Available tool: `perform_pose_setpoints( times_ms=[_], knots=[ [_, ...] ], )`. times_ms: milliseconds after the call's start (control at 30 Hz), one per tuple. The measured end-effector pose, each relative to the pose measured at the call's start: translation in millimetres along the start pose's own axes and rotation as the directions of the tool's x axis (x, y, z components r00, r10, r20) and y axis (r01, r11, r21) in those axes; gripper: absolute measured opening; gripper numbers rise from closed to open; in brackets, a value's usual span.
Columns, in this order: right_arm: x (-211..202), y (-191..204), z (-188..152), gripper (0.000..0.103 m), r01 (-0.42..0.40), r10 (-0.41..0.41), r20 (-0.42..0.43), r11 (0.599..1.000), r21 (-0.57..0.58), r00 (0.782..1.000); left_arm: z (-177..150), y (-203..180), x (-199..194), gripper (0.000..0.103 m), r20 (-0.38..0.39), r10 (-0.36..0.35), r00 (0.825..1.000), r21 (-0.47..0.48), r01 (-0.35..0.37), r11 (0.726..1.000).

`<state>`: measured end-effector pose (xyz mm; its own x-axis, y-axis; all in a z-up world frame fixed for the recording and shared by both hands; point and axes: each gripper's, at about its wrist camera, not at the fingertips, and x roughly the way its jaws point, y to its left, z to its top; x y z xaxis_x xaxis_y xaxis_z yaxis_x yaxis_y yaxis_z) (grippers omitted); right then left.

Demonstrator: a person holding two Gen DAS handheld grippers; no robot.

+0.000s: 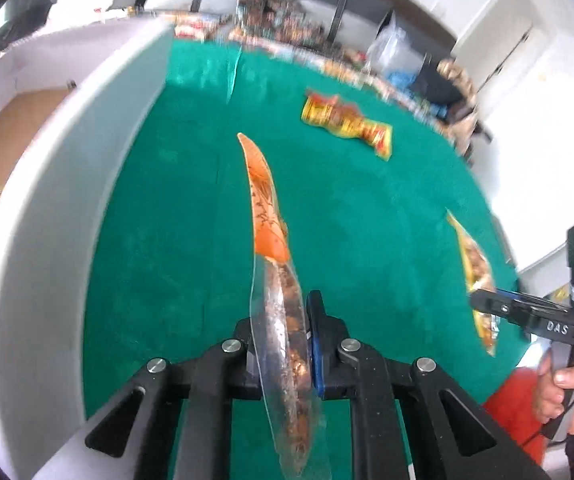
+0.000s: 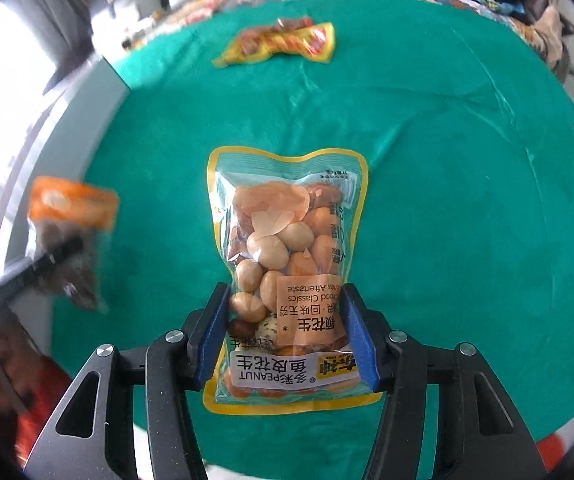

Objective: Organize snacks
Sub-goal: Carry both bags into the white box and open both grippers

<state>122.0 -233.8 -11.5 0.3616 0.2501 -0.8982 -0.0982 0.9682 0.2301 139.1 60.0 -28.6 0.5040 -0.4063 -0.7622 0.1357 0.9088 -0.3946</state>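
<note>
My left gripper [image 1: 283, 316] is shut on a clear snack bag with an orange top [image 1: 265, 208], seen edge-on and lifted over the green cloth. In the right wrist view the same orange-topped bag [image 2: 73, 216] hangs at the left, blurred. A yellow-rimmed peanut bag [image 2: 287, 232] stands between the blue pads [image 2: 213, 332] of my right gripper [image 2: 287, 304], which press on its two sides near the lower end. From the left wrist view, that peanut bag [image 1: 475, 264] and the right gripper [image 1: 483, 304] sit at the right edge, a hand [image 1: 567, 392] on the handle.
A red-and-yellow snack packet [image 1: 347, 124] [image 2: 283, 46] lies on the green tablecloth [image 2: 447, 200] toward the far side. A white box wall [image 1: 67, 200] rises along the table's left side. Blurred snack piles [image 1: 287, 28] line the far edge.
</note>
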Motion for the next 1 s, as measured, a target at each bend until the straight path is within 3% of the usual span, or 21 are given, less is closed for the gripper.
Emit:
perform_pose_setpoints(
  times_ms=[167,300,400,533,633,667,700,733,767,833,900,1000],
  knots=[
    [-28.4,51.4,27.7,0.057,-0.091,0.096,0.095,0.995,-0.047,0.991,3.1,14.4,-20.1,0.015,0.034,0.026,0.999,-0.016,-0.025,1.0],
    [-43.7,86.1,36.8,0.057,-0.174,0.182,0.143,0.983,-0.067,0.973,4.8,24.1,-55.4,0.015,0.096,-0.043,0.994,-0.085,0.051,0.995],
    [-52.7,114.8,40.5,0.058,-0.217,0.229,0.148,0.972,-0.09,0.962,11.9,33.9,-105.3,0.015,0.187,-0.058,0.981,-0.087,0.076,0.993],
    [-72.1,184.3,50.6,0.058,-0.328,0.356,0.14,0.925,-0.191,0.924,19.7,79.5,-167.2,0.015,0.261,0.075,0.962,-0.115,-0.046,0.992],
    [-73.7,253.4,52.2,0.058,-0.398,0.438,0.096,0.873,-0.283,0.894,15.2,134.1,-194.1,0.015,0.249,0.265,0.932,-0.187,-0.222,0.957],
    [-70.8,281.1,49.2,0.059,-0.424,0.466,0.068,0.85,-0.313,0.882,11.8,155.7,-199.8,0.022,0.227,0.329,0.917,-0.223,-0.28,0.934],
    [-67.3,299.4,47.3,0.06,-0.437,0.478,0.052,0.838,-0.327,0.877,8.9,169.9,-201.6,0.046,0.211,0.366,0.906,-0.244,-0.314,0.918],
    [-60.4,321.0,44.4,0.066,-0.443,0.484,0.036,0.827,-0.347,0.874,5.9,186.7,-202.6,0.064,0.186,0.416,0.89,-0.272,-0.36,0.892],
    [-51.8,344.7,40.9,0.073,-0.449,0.49,0.021,0.815,-0.365,0.872,1.8,199.9,-204.8,0.09,0.168,0.456,0.874,-0.294,-0.397,0.869],
    [-35.3,373.1,35.6,0.076,-0.464,0.494,-0.025,0.796,-0.388,0.869,-12.5,218.7,-216.5,0.094,0.178,0.511,0.841,-0.339,-0.436,0.834],
    [-26.5,386.7,27.7,0.076,-0.447,0.473,-0.045,0.793,-0.414,0.88,-20.4,224.5,-216.2,0.094,0.182,0.511,0.84,-0.364,-0.425,0.829],
    [-33.7,368.3,22.5,0.076,-0.43,0.484,0.022,0.796,-0.427,0.875,-36.4,225.5,-221.9,0.094,0.209,0.476,0.854,-0.403,-0.369,0.838]
  ],
)
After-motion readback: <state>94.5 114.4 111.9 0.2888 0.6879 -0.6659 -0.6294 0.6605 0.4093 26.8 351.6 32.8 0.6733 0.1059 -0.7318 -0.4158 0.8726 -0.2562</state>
